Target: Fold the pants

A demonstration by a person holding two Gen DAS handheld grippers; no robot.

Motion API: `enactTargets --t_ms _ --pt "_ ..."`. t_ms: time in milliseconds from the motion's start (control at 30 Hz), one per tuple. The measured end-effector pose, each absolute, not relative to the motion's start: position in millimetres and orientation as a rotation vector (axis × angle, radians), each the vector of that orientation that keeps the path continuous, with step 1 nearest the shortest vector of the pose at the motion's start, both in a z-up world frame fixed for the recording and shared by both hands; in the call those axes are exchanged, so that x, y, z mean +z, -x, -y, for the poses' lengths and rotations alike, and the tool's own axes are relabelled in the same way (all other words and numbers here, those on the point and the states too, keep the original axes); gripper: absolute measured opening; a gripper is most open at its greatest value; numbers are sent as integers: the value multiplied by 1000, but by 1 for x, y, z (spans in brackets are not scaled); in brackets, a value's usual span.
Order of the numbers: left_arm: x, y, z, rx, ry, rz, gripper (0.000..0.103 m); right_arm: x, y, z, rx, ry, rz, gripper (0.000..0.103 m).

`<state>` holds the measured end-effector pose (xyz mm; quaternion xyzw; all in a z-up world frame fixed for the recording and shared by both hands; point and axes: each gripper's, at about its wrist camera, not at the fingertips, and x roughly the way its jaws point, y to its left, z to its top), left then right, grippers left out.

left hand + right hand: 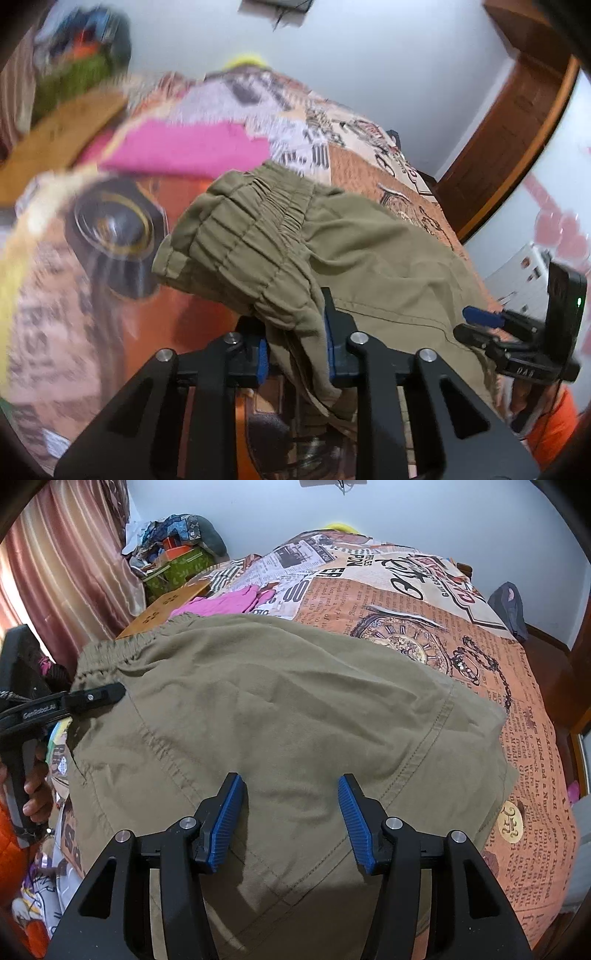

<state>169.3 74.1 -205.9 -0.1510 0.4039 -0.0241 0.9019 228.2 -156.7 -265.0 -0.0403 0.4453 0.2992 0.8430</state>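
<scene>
Olive-green pants (280,716) lie spread on the patterned bedspread (517,738), elastic waistband at the far left. In the left wrist view my left gripper (295,350) is shut on the bunched waistband (243,229) and lifts it off the bed. It also shows in the right wrist view (103,696) at the pants' left edge. My right gripper (291,812) is open, fingers (229,808) apart just above the pants fabric, holding nothing. It also shows at the right of the left wrist view (480,325).
A pink garment (229,600) lies on the bed beyond the pants. A cardboard box (166,605) and a clutter pile (173,550) stand at the far left by the curtain (62,572). A wooden bed frame (550,664) runs along the right.
</scene>
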Motion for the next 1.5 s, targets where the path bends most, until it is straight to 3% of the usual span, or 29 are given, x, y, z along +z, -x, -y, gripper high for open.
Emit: enactTargets --t_ms 700,1000,1500 --pt "-170 -112 -115 157 155 -731 19 -253 -254 61 790 257 -933 53" --pt "-147 -101 -80 134 -1 -655 19 -229 -221 102 796 107 -945 53" --pt "-109 -111 -16 -3 -108 -581 18 -259 -184 140 721 38 -958 54"
